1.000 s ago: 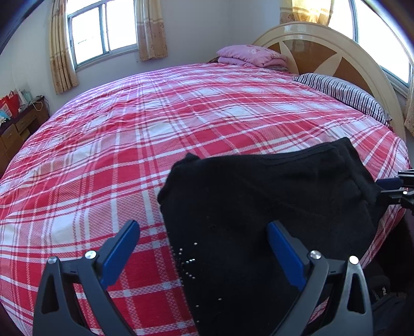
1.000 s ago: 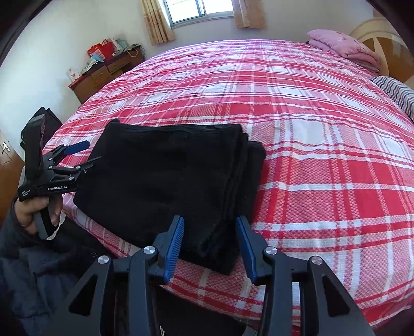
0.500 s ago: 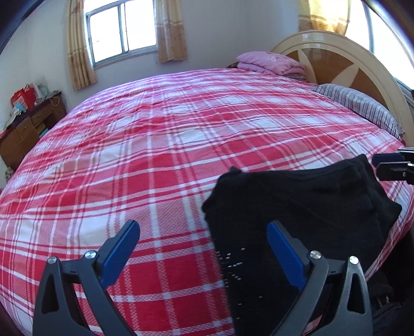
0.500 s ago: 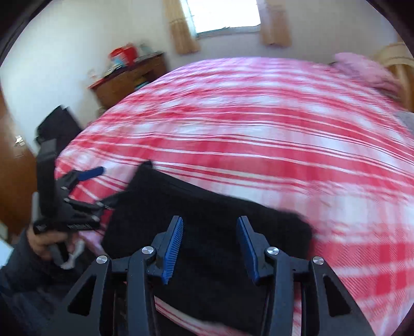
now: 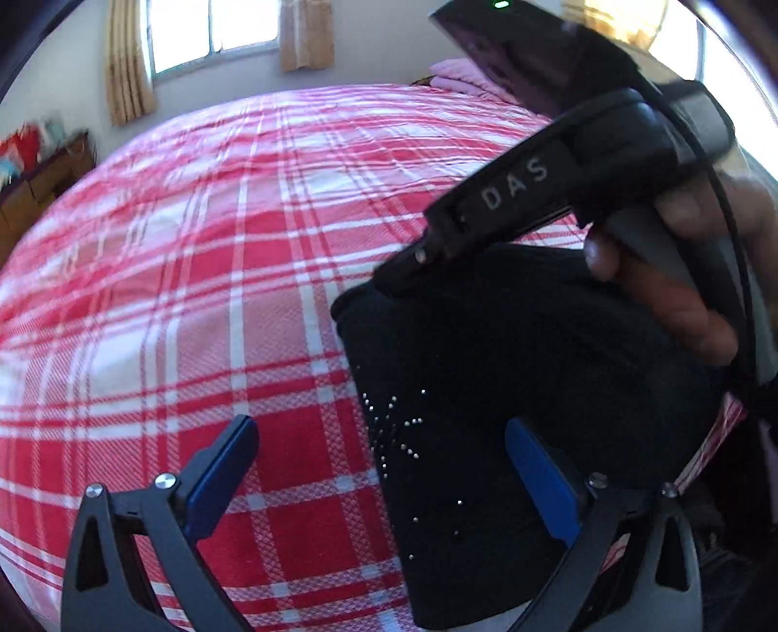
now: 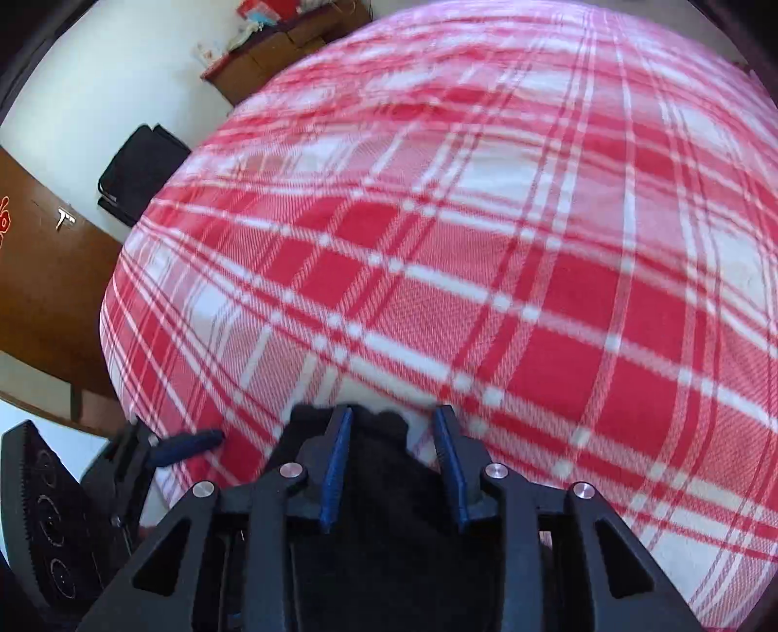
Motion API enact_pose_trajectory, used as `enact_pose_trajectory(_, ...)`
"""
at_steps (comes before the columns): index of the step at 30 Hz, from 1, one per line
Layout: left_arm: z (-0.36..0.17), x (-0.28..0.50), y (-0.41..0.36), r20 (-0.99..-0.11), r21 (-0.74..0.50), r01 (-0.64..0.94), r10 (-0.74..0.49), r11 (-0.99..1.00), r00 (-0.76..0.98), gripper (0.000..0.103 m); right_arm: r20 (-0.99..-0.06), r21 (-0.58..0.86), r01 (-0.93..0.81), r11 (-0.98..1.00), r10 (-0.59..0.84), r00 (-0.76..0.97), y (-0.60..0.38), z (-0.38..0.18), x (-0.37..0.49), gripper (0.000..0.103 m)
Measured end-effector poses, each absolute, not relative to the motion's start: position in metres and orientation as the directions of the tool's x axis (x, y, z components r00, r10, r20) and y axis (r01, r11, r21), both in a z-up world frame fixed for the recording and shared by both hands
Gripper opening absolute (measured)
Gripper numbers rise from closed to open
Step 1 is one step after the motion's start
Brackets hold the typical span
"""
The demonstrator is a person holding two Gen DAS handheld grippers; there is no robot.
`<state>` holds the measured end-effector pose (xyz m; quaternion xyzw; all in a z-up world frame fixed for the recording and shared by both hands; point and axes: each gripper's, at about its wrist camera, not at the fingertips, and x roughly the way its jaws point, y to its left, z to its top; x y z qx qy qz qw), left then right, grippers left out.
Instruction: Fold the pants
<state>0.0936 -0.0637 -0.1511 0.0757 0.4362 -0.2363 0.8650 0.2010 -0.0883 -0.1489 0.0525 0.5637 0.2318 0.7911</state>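
The folded black pants (image 5: 510, 389) lie on the red plaid bed near its front edge, with small silver studs on the near part. My left gripper (image 5: 384, 466) is open and empty, its right finger over the pants' near end. My right gripper (image 6: 391, 454) is open with its fingertips at the far left corner of the pants (image 6: 384, 486). In the left wrist view the right gripper's body and the hand holding it (image 5: 559, 184) reach across the pants from the right; its tip rests at that corner.
The red plaid bed (image 5: 194, 291) spreads wide to the left and back. A pink folded blanket (image 5: 457, 78) lies near the headboard. A wooden cabinet (image 6: 291, 43), a black bag (image 6: 141, 170) and a brown door (image 6: 44, 291) stand beyond the bed's left side.
My right gripper has swung left over the pants and down to their far left corner. My left gripper has shifted a little, so the pants sit further right in its view.
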Motion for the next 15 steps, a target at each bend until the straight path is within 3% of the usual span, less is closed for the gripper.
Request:
enact_pose_trajectory(4, -0.15, 0.094, -0.063, -0.789, -0.099, 0.472, -0.358, 0.876, 0.499, 0.103, -0.849, 0.25, -0.243, 0.937, 0.333, 0.41, -0.111, -0.124, 0.186, 0.035)
enact_pose_trajectory(10, -0.152, 0.1, -0.051, -0.765, -0.218, 0.431, -0.428, 0.876, 0.482, 0.103, -0.766, 0.327, -0.132, 0.936, 0.344, 0.544, -0.197, -0.081, 0.126, 0.038)
enact_pose_trajectory(15, -0.152, 0.099, -0.053, -0.748, -0.219, 0.423, -0.43, 0.879, 0.506, 0.103, -0.758, 0.351, 0.026, 0.936, 0.268, 0.595, -0.271, -0.081, 0.057, 0.051)
